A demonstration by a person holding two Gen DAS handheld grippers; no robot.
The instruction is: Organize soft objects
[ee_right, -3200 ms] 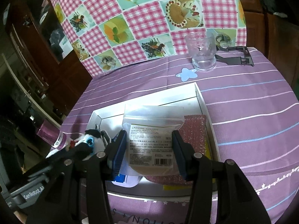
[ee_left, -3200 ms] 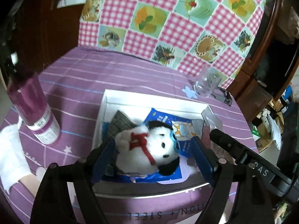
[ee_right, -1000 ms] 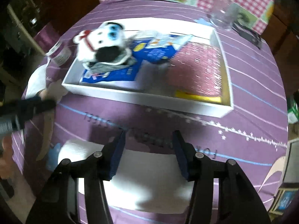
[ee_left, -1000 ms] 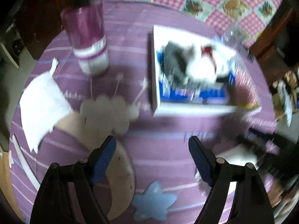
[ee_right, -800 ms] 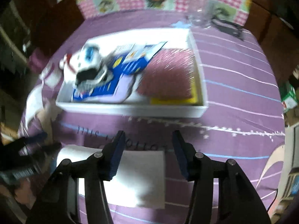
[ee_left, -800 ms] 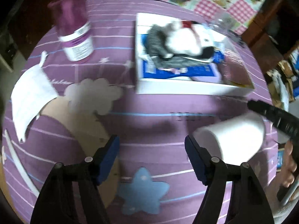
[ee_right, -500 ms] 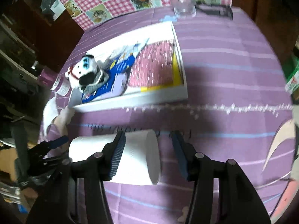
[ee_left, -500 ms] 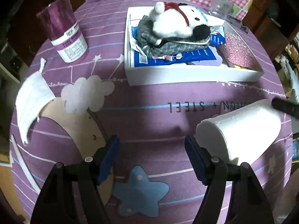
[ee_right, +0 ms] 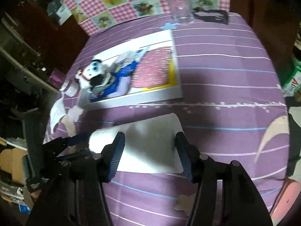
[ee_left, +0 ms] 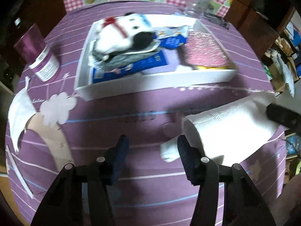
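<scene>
Left tool: we are seeing its jaws apart over bare purple cloth, having just been closing, with nothing between them; the right finger is standing just beside the end of the paper roll, and blur is keeping us from telling whether they touch.
Right tool: we are seeing its jaws spread either side of the paper roll, having just been opening a little; we cannot tell whether the pads are pressing on it.
Paper roll: it is lying on its side on the bench, in front of the tray; its far end is being covered by a dark tool tip in the left view.
Tray: white and shallow, it is sitting past the roll, well apart from both tools.
Plush toy: white with a red ribbon, it is lying on top of a grey cloth at the tray's left end; its outline is smearing with motion blur.
Pink sheet: it is lying in the tray's right half, hiding most of something yellow beneath it.
Purple bottle: it is standing left of the tray, its top fading into shadow.
Glass: clear, beyond the tray, hard for us to make out.
</scene>
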